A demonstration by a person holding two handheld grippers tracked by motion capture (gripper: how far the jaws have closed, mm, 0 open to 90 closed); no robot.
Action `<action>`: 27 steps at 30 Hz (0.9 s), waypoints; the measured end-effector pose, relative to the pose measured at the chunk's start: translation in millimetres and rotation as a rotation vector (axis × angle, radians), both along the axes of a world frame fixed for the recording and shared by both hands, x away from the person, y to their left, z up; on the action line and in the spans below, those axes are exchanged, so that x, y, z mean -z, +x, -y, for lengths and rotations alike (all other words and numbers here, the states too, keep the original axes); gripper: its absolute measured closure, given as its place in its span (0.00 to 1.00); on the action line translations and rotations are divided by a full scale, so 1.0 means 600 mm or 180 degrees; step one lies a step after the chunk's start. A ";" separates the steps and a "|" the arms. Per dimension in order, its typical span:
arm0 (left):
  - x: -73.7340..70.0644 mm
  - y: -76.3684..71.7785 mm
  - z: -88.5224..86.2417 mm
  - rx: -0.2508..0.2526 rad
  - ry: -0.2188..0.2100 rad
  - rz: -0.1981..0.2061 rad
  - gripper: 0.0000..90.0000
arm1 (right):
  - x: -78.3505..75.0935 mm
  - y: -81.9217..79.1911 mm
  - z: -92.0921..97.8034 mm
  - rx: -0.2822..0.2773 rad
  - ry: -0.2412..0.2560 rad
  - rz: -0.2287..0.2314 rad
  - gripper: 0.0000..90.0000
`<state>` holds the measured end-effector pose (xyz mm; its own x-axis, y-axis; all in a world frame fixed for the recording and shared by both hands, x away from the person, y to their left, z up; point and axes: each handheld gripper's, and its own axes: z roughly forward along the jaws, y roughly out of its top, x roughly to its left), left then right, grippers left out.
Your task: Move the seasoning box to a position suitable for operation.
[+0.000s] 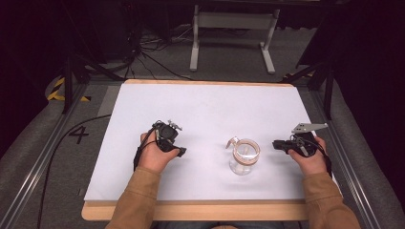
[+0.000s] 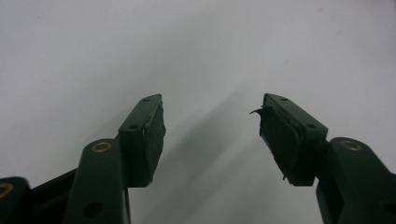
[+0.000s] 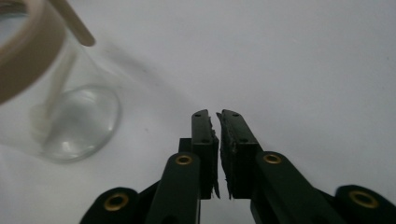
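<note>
Two grippers are held low over a white sheet (image 1: 200, 109) spread on the table (image 1: 191, 211). The left gripper (image 1: 180, 151) is seen at about eight o'clock on the sheet, its jaws spread wide with nothing between them. The right gripper (image 1: 277, 144) is seen at about four o'clock, its jaws pressed together on nothing. A glass jar (image 1: 244, 156) with a tan rim is stood upright between them, just beside the right gripper's tips, and a pale stick (image 3: 55, 88) is leaned inside it
</note>
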<state>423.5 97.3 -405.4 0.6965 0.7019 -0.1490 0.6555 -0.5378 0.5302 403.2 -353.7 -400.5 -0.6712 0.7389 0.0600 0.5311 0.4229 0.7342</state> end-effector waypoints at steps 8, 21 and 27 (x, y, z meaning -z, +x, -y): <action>-0.018 -0.011 0.012 0.0242 -0.0132 -0.0011 0.55 | -0.003 -0.013 -0.023 -0.0304 -0.0041 -0.0008 1.00; -0.034 -0.041 0.047 0.0706 -0.0020 0.0071 0.42 | -0.007 -0.022 -0.070 -0.0796 -0.0047 -0.0027 1.00; -0.030 -0.040 0.046 0.0653 0.0023 0.0135 0.40 | 0.013 -0.027 -0.100 -0.0754 -0.0312 -0.0117 1.00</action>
